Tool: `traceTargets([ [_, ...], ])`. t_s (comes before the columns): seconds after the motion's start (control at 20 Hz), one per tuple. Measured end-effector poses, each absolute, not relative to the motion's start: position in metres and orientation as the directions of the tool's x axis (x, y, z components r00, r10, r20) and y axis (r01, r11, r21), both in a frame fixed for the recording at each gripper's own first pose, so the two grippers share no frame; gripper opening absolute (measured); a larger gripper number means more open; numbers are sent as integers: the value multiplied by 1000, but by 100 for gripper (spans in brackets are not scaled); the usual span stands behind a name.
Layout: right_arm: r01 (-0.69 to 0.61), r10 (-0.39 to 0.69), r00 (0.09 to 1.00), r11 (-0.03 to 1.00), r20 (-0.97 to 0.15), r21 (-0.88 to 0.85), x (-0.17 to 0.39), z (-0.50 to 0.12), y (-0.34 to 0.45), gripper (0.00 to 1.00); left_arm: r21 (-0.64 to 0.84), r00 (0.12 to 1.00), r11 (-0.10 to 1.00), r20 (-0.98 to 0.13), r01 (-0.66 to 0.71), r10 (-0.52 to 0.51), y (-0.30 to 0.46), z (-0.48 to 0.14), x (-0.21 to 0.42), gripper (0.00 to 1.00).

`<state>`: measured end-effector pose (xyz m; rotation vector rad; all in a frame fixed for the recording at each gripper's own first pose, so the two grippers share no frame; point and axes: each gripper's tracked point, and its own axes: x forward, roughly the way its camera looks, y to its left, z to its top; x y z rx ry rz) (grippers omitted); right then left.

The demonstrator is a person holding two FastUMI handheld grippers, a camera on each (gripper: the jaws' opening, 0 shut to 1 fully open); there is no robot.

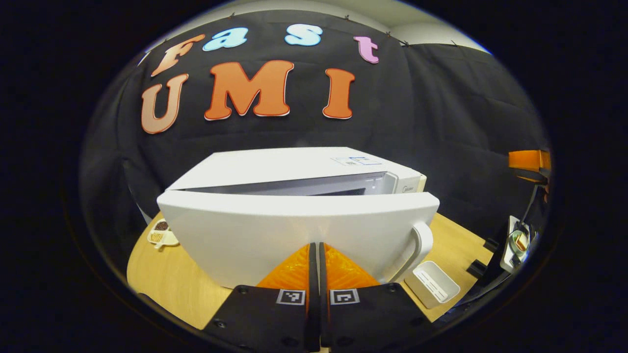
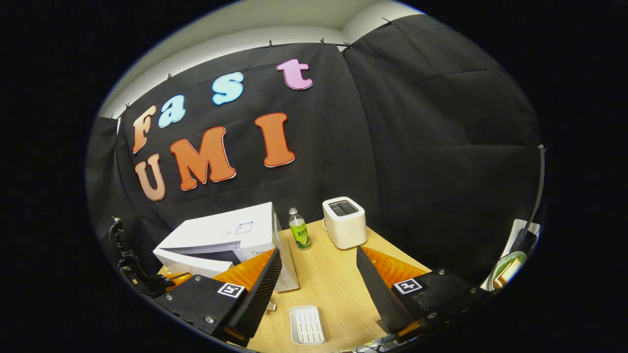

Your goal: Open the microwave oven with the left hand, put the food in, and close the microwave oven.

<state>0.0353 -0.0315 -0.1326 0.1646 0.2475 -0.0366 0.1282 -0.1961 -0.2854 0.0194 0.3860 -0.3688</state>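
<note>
While the door [image 1: 294, 230] is only cracked, my left gripper [image 1: 316, 267] sits against its front with the fingers pinched together, nothing between them. The handle [image 1: 421, 245] is off to the side in the left gripper view, untouched. The microwave [image 2: 223, 235] is at the table's [image 2: 333, 279] left, near the bottle [image 2: 298, 234] and toaster [image 2: 344, 221]. My right gripper [image 2: 319, 289] hangs over the table, fingers wide apart, empty, a small white tray [image 2: 306, 324] below it. The food looks like the plate [image 2: 508, 269] at the far right edge of the right gripper view, hard to make out. My call: door is mid-travel, direction unclear. To open properly, hook a finger behind the handle or door edge and follow the hinge arc; pull smoothly so the oven doesn't slide. Get it fully wide before the right brings food across.
</note>
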Motion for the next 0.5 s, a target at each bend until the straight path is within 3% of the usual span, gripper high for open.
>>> traceTargets([
  [0.5,74,-27,955,987,-297,146,60,-150,-57,94,42,939,967,-253,252,-234,-218,-263,177,4],
])
